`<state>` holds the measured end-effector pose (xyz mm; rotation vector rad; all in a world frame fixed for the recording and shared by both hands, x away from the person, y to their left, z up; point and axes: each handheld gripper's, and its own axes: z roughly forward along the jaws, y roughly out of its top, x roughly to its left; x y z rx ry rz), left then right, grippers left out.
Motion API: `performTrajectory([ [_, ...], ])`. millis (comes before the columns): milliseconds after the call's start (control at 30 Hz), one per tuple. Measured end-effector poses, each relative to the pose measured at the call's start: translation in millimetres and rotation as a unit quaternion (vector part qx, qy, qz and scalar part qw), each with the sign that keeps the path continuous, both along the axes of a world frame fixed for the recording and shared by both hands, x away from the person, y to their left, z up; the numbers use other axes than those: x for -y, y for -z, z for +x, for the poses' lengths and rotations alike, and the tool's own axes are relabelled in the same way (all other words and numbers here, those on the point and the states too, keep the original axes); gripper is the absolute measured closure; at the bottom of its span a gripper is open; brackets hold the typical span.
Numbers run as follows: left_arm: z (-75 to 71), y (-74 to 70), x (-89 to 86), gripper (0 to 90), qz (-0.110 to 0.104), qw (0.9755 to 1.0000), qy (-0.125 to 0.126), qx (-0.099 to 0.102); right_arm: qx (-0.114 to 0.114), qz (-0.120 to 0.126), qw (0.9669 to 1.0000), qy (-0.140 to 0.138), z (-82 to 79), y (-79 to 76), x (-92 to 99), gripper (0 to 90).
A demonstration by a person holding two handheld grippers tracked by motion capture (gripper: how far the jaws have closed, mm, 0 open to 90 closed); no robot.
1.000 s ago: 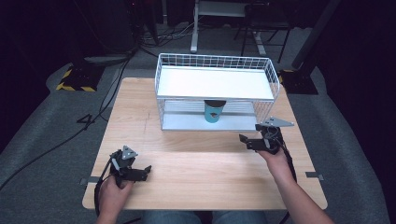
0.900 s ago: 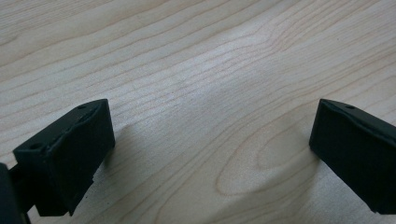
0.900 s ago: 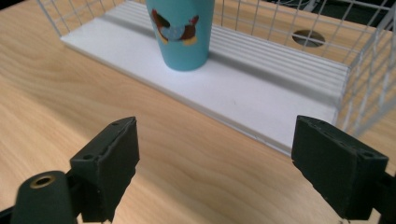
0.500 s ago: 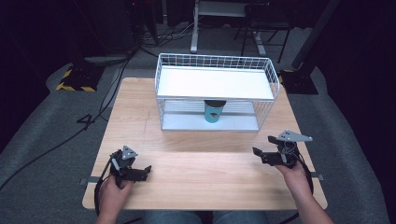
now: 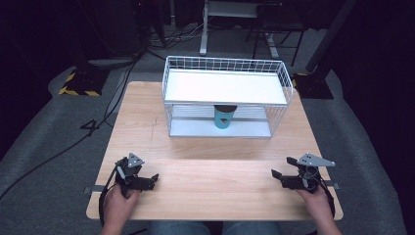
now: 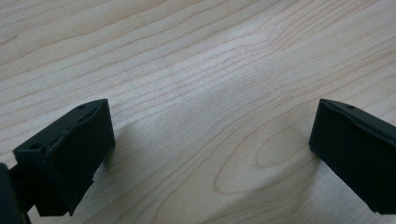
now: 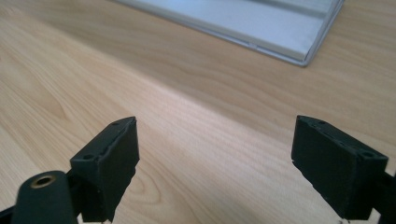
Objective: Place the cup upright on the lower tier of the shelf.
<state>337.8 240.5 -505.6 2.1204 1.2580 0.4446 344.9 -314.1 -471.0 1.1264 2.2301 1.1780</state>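
both hand-held grippers, left (image 5: 155, 177) and right (image 5: 280, 168), wide open, empty, near bench (image 5: 205, 196) front corners. teal cup (image 5: 224, 117) upright on wire rack (image 5: 226, 72) lower shelf, toward back edge. likely light, rigid, slick; grip mid-wall.

on the table (image 5: 195, 147), the wire rack (image 5: 227, 98) stands at 12 o'clock, toward the far edge, with a cup (image 5: 224, 117) on its lower shelf, under the upper shelf and near the middle. the left gripper (image 5: 149, 180) sits at 8 o'clock near the front edge and the right gripper (image 5: 281, 176) at 4 o'clock, well apart, both well in front of the rack.
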Motion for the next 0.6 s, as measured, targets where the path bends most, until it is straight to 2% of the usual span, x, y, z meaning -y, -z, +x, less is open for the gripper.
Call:
performTrajectory([
  [33, 0.0, 0.0, 0.0, 0.5, 0.000, 1.0000, 0.000, 0.000, 0.000, 0.000, 1.0000, 0.000, 0.0, 0.0, 0.0, 15.6],
  [67, -0.1, 0.0, 0.0, 0.5, 0.000, 1.0000, 0.000, 0.000, -0.003, -0.011, 0.9999, 0.000, -2.3, 3.9, 0.8, 15.6],
  [133, -0.1, 0.0, 0.1, 0.5, 0.000, 1.0000, 0.000, 0.000, -0.005, -0.012, 0.9999, -0.001, -3.5, 6.0, 1.6, 15.7],
  [333, -0.1, 0.0, 0.0, 0.5, 0.000, 1.0000, 0.000, 0.000, -0.031, -0.029, 0.9991, 0.005, -11.4, 23.5, 7.8, 15.6],
  [467, 0.0, 0.0, 0.0, 0.5, 0.000, 1.0000, 0.000, 0.000, -0.033, -0.037, 0.9987, 0.005, -13.7, 28.2, 9.1, 15.6],
  [533, 0.3, 0.2, 0.2, 0.5, 0.000, 1.0000, 0.000, 0.002, -0.041, -0.051, 0.9979, 0.002, -14.4, 32.3, 8.2, 15.4],
  [600, 0.7, 0.3, 0.5, 0.5, -0.001, 1.0000, -0.001, 0.002, -0.037, -0.056, 0.9978, -0.001, -15.2, 33.3, 7.1, 15.3],
])
